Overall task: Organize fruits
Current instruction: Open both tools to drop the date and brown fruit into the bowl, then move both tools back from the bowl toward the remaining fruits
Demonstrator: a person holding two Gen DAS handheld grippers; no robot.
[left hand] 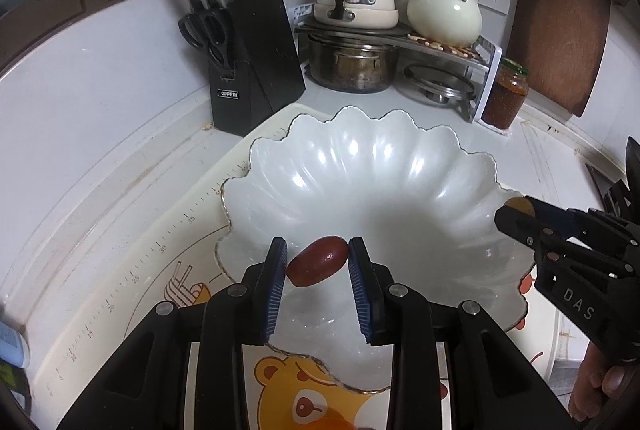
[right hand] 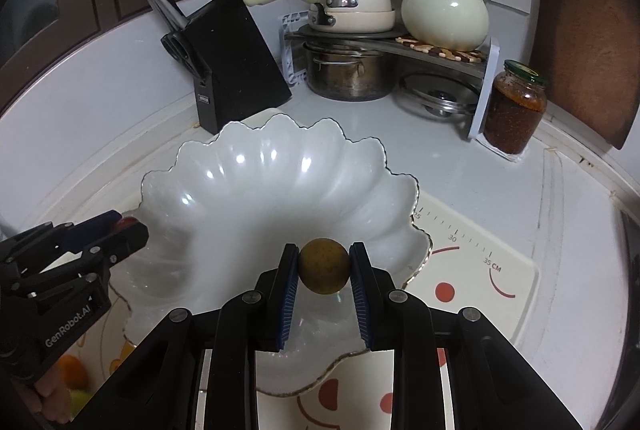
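A dark red, oval jujube [left hand: 318,262] sits tilted between the blue pads of my left gripper [left hand: 318,250]. Both pads touch its ends, and it hangs over the near part of a white scalloped bowl [left hand: 360,166]. My right gripper [right hand: 324,258] is shut on a round yellow-brown fruit [right hand: 324,266] above the same bowl [right hand: 256,170]. In the left wrist view the right gripper [left hand: 516,210] reaches over the bowl's right rim. In the right wrist view the left gripper [right hand: 126,224] shows at the bowl's left rim with a bit of red between its tips. The bowl's inside holds nothing.
The bowl rests on a cartoon-bear mat [left hand: 304,398] with ruler marks. Behind it stand a black knife block [left hand: 256,58], a rack of pots [left hand: 352,66], a cream pot [left hand: 444,10], a sauce jar [left hand: 504,98] and a wooden board [left hand: 560,26]. A hand [left hand: 592,390] holds the right gripper.
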